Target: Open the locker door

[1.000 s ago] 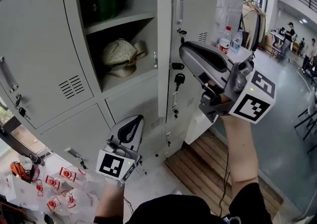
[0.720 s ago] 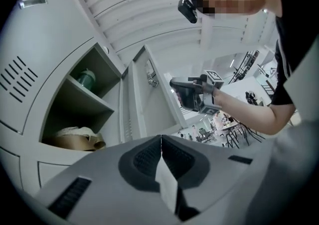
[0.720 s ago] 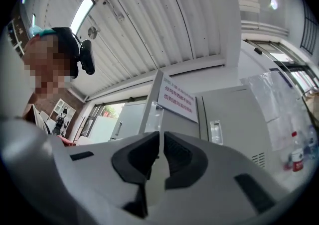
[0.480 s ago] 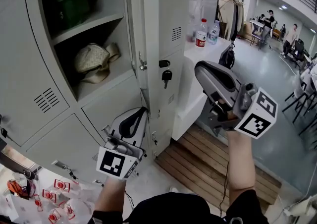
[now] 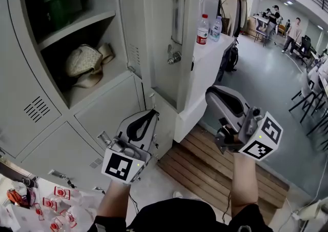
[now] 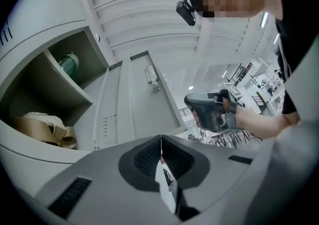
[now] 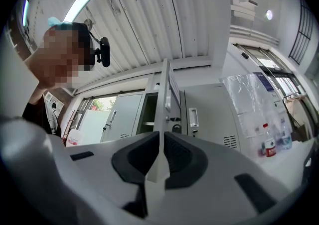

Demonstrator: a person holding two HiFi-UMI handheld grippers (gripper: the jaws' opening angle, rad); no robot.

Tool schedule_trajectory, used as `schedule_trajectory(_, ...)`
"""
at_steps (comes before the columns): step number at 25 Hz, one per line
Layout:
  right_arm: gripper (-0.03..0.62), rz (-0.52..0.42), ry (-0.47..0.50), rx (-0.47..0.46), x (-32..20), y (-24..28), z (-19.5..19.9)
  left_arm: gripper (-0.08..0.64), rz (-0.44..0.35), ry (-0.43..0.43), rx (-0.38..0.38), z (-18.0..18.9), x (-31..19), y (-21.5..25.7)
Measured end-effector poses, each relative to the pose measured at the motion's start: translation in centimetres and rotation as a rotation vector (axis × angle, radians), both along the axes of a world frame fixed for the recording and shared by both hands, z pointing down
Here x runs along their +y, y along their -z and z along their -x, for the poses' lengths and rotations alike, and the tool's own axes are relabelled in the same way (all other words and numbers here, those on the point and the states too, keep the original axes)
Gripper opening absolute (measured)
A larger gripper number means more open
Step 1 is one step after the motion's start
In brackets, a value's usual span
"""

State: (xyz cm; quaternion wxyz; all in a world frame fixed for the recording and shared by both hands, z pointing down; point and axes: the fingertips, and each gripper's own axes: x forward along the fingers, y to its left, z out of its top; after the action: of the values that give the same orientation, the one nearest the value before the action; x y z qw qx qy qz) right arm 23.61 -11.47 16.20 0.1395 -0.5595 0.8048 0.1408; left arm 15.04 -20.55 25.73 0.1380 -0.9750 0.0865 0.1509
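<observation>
The grey locker door [image 5: 163, 46] stands swung wide open, its inner face and latch [image 5: 173, 57] turned toward me. Behind it the open compartment holds a green container [image 5: 56, 1] on the upper shelf and a beige bundle [image 5: 84, 64] below. My left gripper [image 5: 151, 115] is shut and empty, low in front of the lower lockers. My right gripper [image 5: 211, 95] is also shut and empty, to the right of the door and apart from it. In the left gripper view the door [image 6: 144, 99] rises past the shut left gripper [image 6: 161, 142]. In the right gripper view the door [image 7: 167, 92] shows edge-on.
A white counter [image 5: 212, 51] beside the lockers carries two bottles [image 5: 203, 28], and a black bag [image 5: 229, 59] hangs off it. A wooden platform [image 5: 215, 169] lies below. Red-and-white packets [image 5: 56, 200] sit at the bottom left. People stand far off at the right.
The door has swung further open, from showing its keyed front to showing its inner face. My right gripper has come away from the door and dropped lower right. The left gripper has barely moved.
</observation>
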Motion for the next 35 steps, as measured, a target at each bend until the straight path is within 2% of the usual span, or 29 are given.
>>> schedule_trajectory(7,0.049,0.014,0.149,0.027,-0.9,-3.7,4.1,0.023,0.034,0.062,-0.033,1.1,-1.7,-1.6)
schedule_trajectory(14,0.049,0.089,0.29,-0.043,-5.7,-9.0,7.5,0.023,0.078,0.188,-0.079,4.3,-3.6,-4.4)
schedule_trajectory(27,0.049,0.18,0.382,-0.046,-11.9,-16.1,14.0,0.023,0.144,0.446,-0.133,12.8,-5.3,-8.6)
schedule_trajectory(35,0.049,0.199,0.386,-0.001,-13.8,-18.5,16.5,0.023,0.187,0.537,-0.148,16.4,-5.8,-9.9)
